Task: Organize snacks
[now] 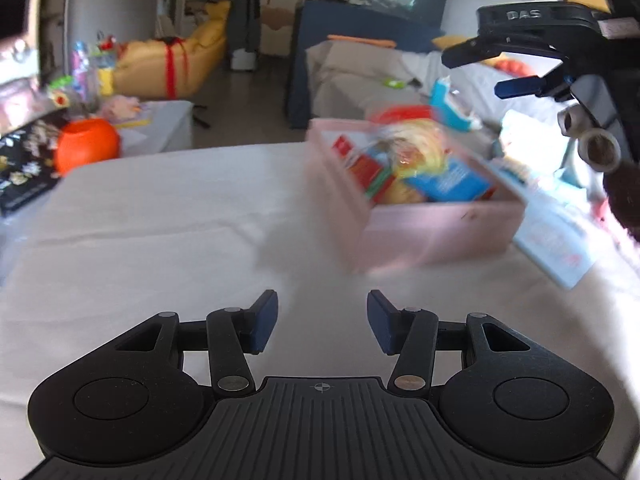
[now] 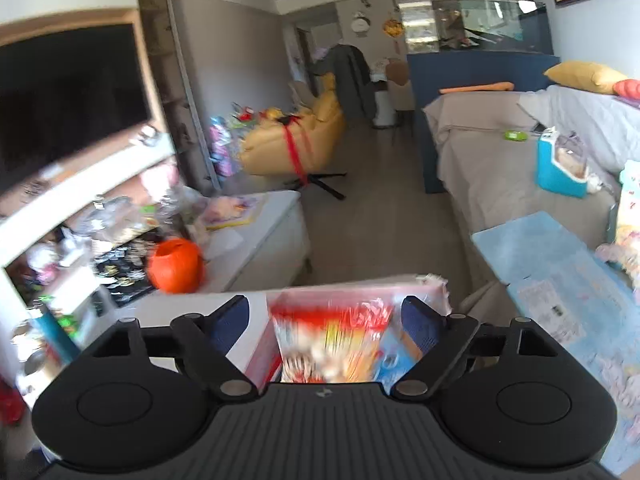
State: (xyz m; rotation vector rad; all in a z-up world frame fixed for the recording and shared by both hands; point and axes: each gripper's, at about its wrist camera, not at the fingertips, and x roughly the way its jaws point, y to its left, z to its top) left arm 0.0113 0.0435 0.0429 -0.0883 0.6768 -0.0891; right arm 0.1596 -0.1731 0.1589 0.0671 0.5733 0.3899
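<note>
A pink box stands on the white table, right of centre, blurred. It holds several snack packets, among them a yellow bag and a blue pack. My left gripper hovers low over bare tablecloth in front of the box, open, nothing between its fingers. My right gripper hangs in the air above and behind the box, open and empty. In the right wrist view that right gripper looks down on the pink box and a red and yellow packet lying in it.
An orange round bucket sits on a low white bench past the table's left corner. A light blue flat pack lies right of the box. A covered sofa with a teal carton runs along the right.
</note>
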